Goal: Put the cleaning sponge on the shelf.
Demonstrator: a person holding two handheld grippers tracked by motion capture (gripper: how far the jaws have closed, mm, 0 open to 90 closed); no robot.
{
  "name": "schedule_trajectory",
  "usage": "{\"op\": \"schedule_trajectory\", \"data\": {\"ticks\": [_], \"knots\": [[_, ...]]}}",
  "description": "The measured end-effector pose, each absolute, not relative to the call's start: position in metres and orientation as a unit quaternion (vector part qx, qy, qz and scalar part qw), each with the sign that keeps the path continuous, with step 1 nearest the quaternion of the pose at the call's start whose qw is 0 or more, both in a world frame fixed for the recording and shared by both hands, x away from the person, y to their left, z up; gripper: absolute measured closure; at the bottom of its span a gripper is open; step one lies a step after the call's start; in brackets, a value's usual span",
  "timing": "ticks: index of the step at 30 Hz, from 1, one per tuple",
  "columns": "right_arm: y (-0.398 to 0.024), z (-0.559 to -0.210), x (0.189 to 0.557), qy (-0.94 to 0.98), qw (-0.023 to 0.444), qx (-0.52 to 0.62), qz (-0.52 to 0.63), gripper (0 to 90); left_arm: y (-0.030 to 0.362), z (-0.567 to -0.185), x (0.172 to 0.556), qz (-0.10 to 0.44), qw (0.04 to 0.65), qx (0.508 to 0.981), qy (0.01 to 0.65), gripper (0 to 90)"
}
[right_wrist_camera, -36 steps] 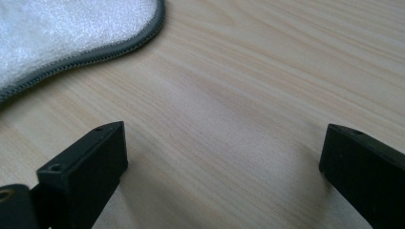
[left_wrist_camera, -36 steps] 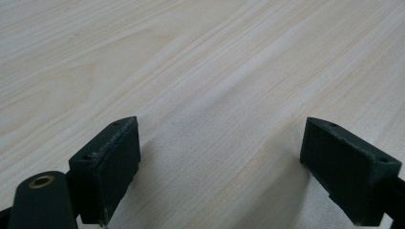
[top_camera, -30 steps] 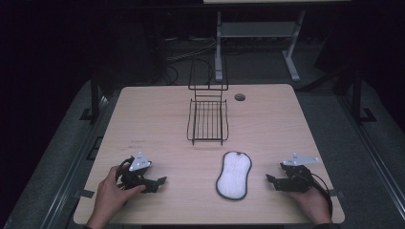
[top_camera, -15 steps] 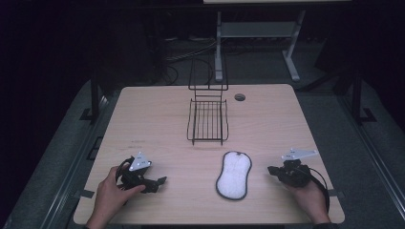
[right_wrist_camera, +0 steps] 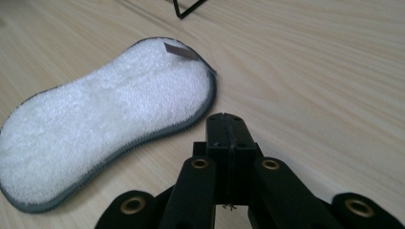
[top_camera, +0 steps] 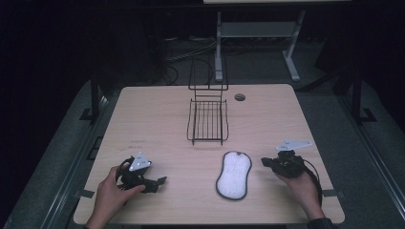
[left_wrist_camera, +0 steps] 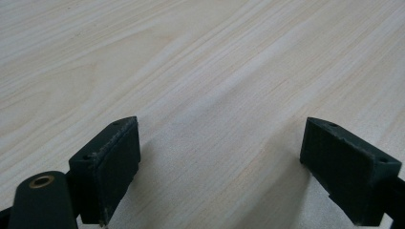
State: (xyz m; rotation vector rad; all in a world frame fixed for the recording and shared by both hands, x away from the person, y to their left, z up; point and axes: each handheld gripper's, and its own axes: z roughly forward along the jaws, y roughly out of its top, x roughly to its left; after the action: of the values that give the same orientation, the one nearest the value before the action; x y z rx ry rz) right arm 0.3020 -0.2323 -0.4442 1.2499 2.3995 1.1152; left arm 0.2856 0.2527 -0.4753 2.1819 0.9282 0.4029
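- Wire rack (top_camera: 208,121) stands at the middle of the tabletop (top_camera: 143,114), its tray holding nothing, its back rising at the far side
- Left claw (top_camera: 157,182), held low by the left hand (top_camera: 111,193) near the front left corner, points right; jaws spread wide over bare wood
- Right claw (top_camera: 265,162), in the right hand (top_camera: 300,185) at the front right, points left toward the pad (top_camera: 233,174); jaws pressed together, gripping nothing
- White pad with grey edging lies flat between the claws, just before the rack, long axis running near to far, slightly tilted
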Motion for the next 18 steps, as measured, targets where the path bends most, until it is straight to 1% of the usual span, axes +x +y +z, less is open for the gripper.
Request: {"op": "schedule_trajectory", "data": {"ticks": [8, 18], "knots": [[-0.215, -0.446, 0.315, 0.822, 0.094, 0.414, 0.38, 89.5, 0.253, -0.475, 0.286, 0.156, 0.361, 0.846, 0.361, 12.7], [-0.196, -0.451, 0.329, 0.83, 0.094, 0.406, 0.371, 89.5, 0.253, -0.475, 0.286, 0.157, 0.361, 0.846, 0.36, 12.7]]}}
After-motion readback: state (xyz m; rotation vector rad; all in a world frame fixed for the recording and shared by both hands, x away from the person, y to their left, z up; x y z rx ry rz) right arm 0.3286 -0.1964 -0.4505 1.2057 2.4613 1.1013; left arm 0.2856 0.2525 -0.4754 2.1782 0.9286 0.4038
